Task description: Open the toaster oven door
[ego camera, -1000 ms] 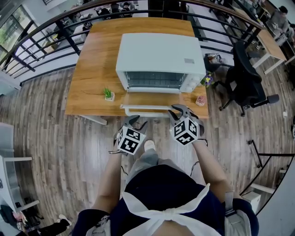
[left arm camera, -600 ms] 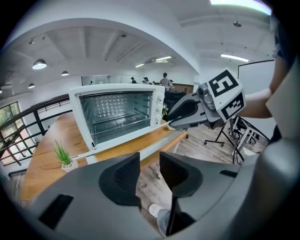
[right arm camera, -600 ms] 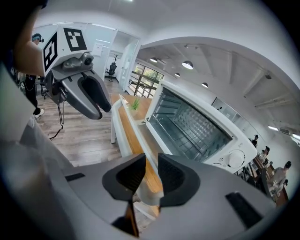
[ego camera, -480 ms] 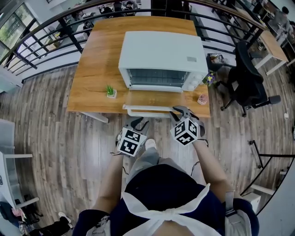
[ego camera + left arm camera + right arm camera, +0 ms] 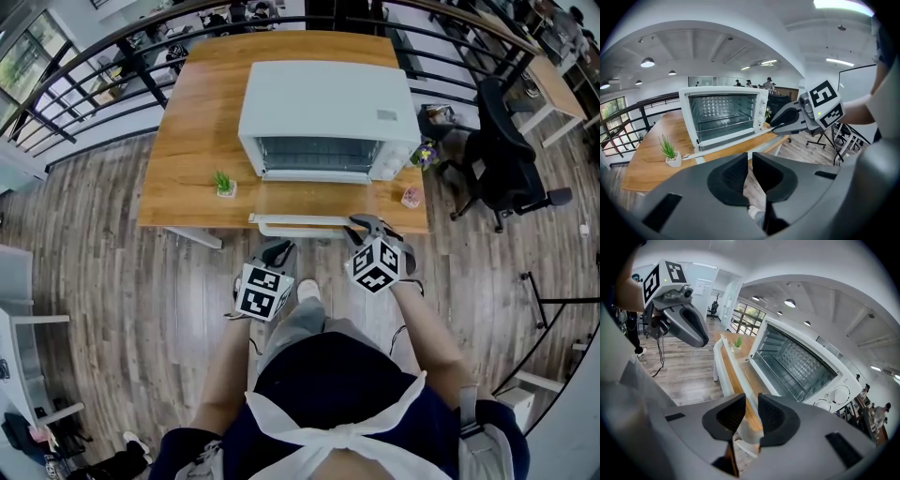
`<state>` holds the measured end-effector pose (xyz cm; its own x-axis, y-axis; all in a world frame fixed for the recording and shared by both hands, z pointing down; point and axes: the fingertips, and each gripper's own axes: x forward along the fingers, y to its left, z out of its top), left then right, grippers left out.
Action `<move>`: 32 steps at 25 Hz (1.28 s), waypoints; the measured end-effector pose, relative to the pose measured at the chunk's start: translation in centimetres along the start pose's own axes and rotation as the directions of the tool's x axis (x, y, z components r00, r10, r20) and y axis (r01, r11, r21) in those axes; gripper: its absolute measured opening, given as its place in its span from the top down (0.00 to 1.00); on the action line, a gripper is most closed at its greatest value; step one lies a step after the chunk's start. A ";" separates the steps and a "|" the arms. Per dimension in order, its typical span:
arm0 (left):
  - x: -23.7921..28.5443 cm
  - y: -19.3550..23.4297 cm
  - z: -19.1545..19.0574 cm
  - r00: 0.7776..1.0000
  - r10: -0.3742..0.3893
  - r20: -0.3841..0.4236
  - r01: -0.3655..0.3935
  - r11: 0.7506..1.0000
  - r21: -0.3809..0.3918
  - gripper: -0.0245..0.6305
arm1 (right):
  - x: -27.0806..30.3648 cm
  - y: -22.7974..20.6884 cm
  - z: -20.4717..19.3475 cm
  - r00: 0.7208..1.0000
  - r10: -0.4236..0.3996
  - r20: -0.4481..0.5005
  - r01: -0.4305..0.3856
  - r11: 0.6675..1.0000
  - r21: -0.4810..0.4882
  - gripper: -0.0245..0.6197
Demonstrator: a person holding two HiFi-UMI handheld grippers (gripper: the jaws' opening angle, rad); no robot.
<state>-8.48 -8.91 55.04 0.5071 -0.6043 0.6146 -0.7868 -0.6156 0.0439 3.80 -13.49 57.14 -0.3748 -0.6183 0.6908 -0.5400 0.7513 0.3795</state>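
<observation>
- Closing on nothing is the one fresh change: the left gripper (image 5: 749, 158) has just been bringing its fingers (image 5: 733, 176) together. They now stand all but touching, with only floor showing through the slit between them.
- That gripper hangs in front of the toaster oven (image 5: 323, 103), off the door's free edge and apart from it, so it plays no part in the pull.
- The right gripper (image 5: 751, 400) has its fingers partway in, pressed on the right end of the door handle (image 5: 300, 221), in front of the oven's knob side.
- The door (image 5: 309, 201) lies just as flat in front of the oven as it did a second ago. Judged from that, the opening is as good as done, and what is left is probably letting go of the handle.
- The oven sits on the table (image 5: 187, 141) with its mouth facing the person and its racks bare to view.
- The door is hinged along the bottom of the oven's front and folded down level, inner face up. Its free edge, with the handle, points away from the oven toward the person.
- Its long axis runs side to side, parallel to the oven's front, and the handle follows the same line.
- A small potted plant (image 5: 223, 187) stands off the oven's left front corner, clear of the door.
</observation>
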 end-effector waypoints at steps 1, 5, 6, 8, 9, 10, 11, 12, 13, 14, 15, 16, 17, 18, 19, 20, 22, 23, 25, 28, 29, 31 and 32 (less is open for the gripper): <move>-0.1 0.0 0.0 1.000 0.001 0.002 -0.001 1.000 -0.003 0.89 | 0.0 0.1 -0.1 1.000 0.002 -0.001 -0.002 1.000 0.000 0.83; -0.4 -0.1 -0.5 1.000 0.005 -0.002 -0.005 1.000 -0.011 0.90 | 0.2 0.6 -0.5 1.000 0.011 -0.011 -0.011 1.000 -0.004 0.83; -0.4 -0.1 -0.6 1.000 0.005 -0.005 -0.005 1.000 -0.012 0.90 | 0.2 0.8 -0.6 1.000 0.013 -0.013 -0.013 1.000 -0.005 0.83; -0.4 -0.1 -0.8 1.000 0.007 -0.008 -0.007 1.000 -0.015 0.90 | 0.3 1.0 -0.8 1.000 0.018 -0.016 -0.018 1.000 -0.010 0.83; -0.4 -0.1 -0.9 1.000 0.007 -0.010 -0.008 1.000 -0.016 0.90 | 0.4 1.1 -0.9 1.000 0.019 -0.019 -0.020 1.000 -0.012 0.83; -0.3 0.0 -1.0 1.000 0.008 -0.012 -0.008 1.000 -0.018 0.90 | 0.5 1.2 -1.0 1.000 0.021 -0.021 -0.021 1.000 -0.014 0.83; -0.3 0.0 -1.2 1.000 0.009 -0.014 -0.009 1.000 -0.020 0.90 | 0.5 1.3 -1.1 0.999 0.023 -0.023 -0.023 1.000 -0.016 0.83; -0.3 0.0 -1.2 1.000 0.009 -0.016 -0.010 1.000 -0.022 0.90 | 0.6 1.4 -1.2 0.999 0.025 -0.024 -0.026 0.999 -0.018 0.83; -0.4 0.0 -1.3 1.000 0.010 -0.017 -0.011 1.000 -0.024 0.90 | 0.6 1.5 -1.3 0.999 0.029 -0.025 -0.029 0.999 -0.022 0.83; -0.4 0.0 -1.4 1.000 0.011 -0.020 -0.012 1.000 -0.026 0.90 | 0.7 1.6 -1.4 0.999 0.032 -0.027 -0.033 0.999 -0.025 0.83; -0.4 0.0 -1.4 1.000 0.012 -0.022 -0.013 1.000 -0.026 0.90 | 0.7 1.8 -1.4 0.999 0.035 -0.029 -0.036 0.999 -0.027 0.83; -0.4 0.0 -1.5 1.000 0.013 -0.024 -0.013 1.000 -0.026 0.90 | 0.8 1.8 -1.5 0.999 0.038 -0.031 -0.039 0.999 -0.028 0.83; -0.4 -0.1 -1.6 1.000 0.013 -0.025 -0.014 1.000 -0.026 0.90 | 0.8 1.9 -1.6 0.999 0.040 -0.034 -0.041 0.999 -0.028 0.83; -0.4 -0.1 -1.6 1.000 0.012 -0.026 -0.013 1.000 -0.026 0.90 | 0.9 2.0 -1.7 0.998 0.042 -0.036 -0.043 0.999 -0.027 0.83; -0.4 -0.1 -1.7 1.000 0.012 -0.028 -0.012 1.000 -0.027 0.90 | 0.9 2.1 -1.8 0.998 0.044 -0.038 -0.045 0.999 -0.027 0.82; -0.4 -0.1 -1.7 1.000 0.011 -0.029 -0.012 1.000 -0.027 0.90 | 0.9 2.2 -1.8 0.998 0.047 -0.041 -0.048 0.998 -0.027 0.82; -0.4 -0.1 -1.9 0.999 0.010 -0.033 -0.011 1.000 -0.027 0.90 | 1.1 2.4 -2.0 0.998 0.052 -0.046 -0.054 0.998 -0.026 0.82; -0.4 -0.1 -2.0 0.999 0.010 -0.035 -0.011 1.000 -0.026 0.90 | 1.2 2.5 -2.2 0.997 0.055 -0.048 -0.056 0.998 -0.026 0.82; -0.4 0.0 -2.1 0.999 0.011 -0.038 -0.012 1.000 -0.025 0.90 | 1.4 2.7 -2.3 0.997 0.060 -0.052 -0.062 0.998 -0.024 0.82; -0.6 0.1 -2.0 0.999 0.013 -0.036 -0.014 1.000 -0.024 0.90 | 1.5 3.0 -2.6 0.996 0.068 -0.063 -0.069 0.997 -0.024 0.82; -0.6 0.1 -2.0 0.999 0.014 -0.035 -0.014 1.000 -0.024 0.90 | 1.5 3.1 -2.7 0.995 0.071 -0.065 -0.072 0.997 -0.024 0.82; -0.7 0.0 -2.1 0.999 0.014 -0.035 -0.015 1.000 -0.022 0.90 | 1.6 3.4 -2.9 0.995 0.075 -0.068 -0.077 0.997 -0.024 0.82; -0.7 0.0 -2.1 0.999 0.015 -0.036 -0.015 1.000 -0.022 0.90 | 1.6 3.5 -2.9 0.995 0.077 -0.070 -0.079 0.997 -0.024 0.82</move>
<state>-9.61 -7.43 56.28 0.4826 -0.5948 0.6428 -0.8021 -0.5949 0.0518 3.54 -11.22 61.37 -0.3620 -0.5407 0.7594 -0.4901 0.8033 0.3384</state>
